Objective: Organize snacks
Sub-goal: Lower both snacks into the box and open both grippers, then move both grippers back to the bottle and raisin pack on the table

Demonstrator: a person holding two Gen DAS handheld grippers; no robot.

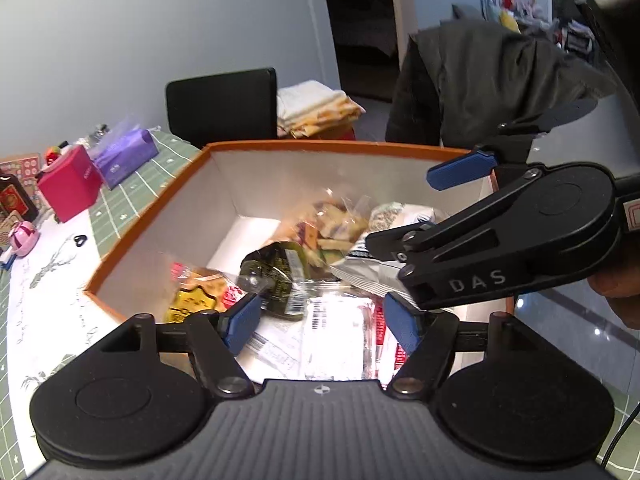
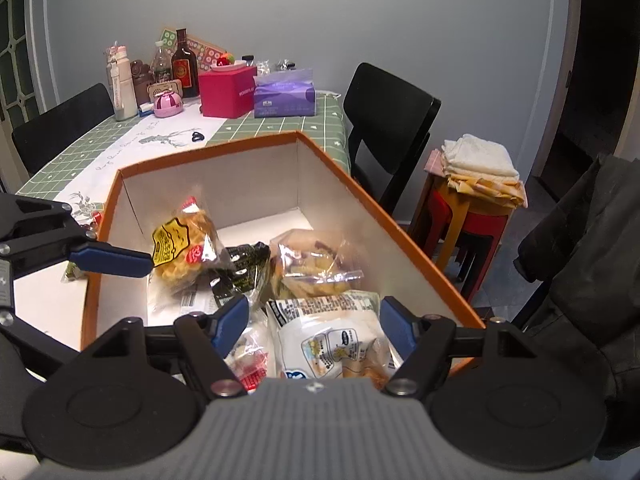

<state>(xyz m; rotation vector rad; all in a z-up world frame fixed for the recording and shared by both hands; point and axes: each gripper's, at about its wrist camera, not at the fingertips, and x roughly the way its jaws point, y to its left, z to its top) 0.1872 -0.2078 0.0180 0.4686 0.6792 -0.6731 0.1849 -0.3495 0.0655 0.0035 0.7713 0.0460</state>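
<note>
Left wrist view first: the left tool (image 1: 322, 316) hangs over the near end of an orange-rimmed cardboard box (image 1: 152, 216) on the worktop (image 1: 52, 280), its blue pads spread apart and pressing on nothing; a clear flat packet (image 1: 336, 336) lies below the gap between them. Just ahead of its left pad sit a yellow-labelled snack bag (image 1: 192, 300) and a dark green packet (image 1: 280, 276), and farther ahead a clear bag of mixed crackers (image 1: 328, 224). To its right the right tool (image 1: 416, 236) reaches in over a white snack bag (image 1: 360, 268). Right wrist view: the right tool (image 2: 314, 326) also stands open, gripping nothing, above the white snack bag (image 2: 332, 340), which lies between and under its pads. One blue pad of the left tool (image 2: 112, 260) enters from its left, touching the box wall (image 2: 90, 304). Ahead and left is the yellow-labelled snack bag (image 2: 180, 240), then the dark green packet (image 2: 240, 268), then the cracker bag (image 2: 316, 264). Beyond the box, far across the worktop (image 2: 120, 148), stand a red box (image 2: 226, 90) and a purple tissue pack (image 2: 284, 96).
</note>
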